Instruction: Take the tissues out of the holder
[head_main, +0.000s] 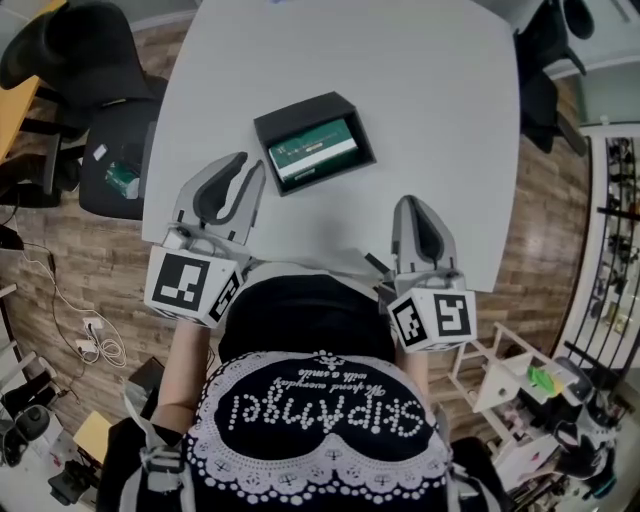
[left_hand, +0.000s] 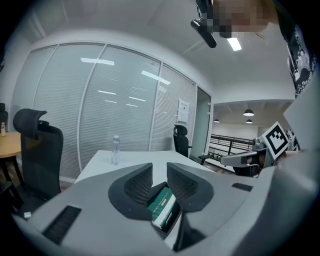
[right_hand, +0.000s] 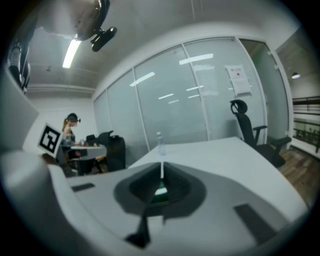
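Tissues (head_main: 313, 152) are sitting in the black holder (head_main: 352, 118): a green and white pack lying flat inside the open tray. The holder is on the grey table (head_main: 420, 90), around the middle and a bit toward the left edge, turned at a slight angle to the edges.

My left tool (head_main: 252, 165) hangs over the near-left part of the table, tips pointing at the holder's near-left corner, close but not touching as far as I can see. Its jaws are only a little apart with nothing between the pads. In the left gripper view I'm looking through that gap at the green pack.

My right tool (head_main: 415, 200) is by the table's near edge, off to the right of the holder and clear of it. Its jaws are pretty much together, just a thin slit, and there's nothing in them.

There's also a clear water bottle (left_hand: 115, 150) standing at the far end of the table, and a black office chair (head_main: 110, 150) off the left edge.
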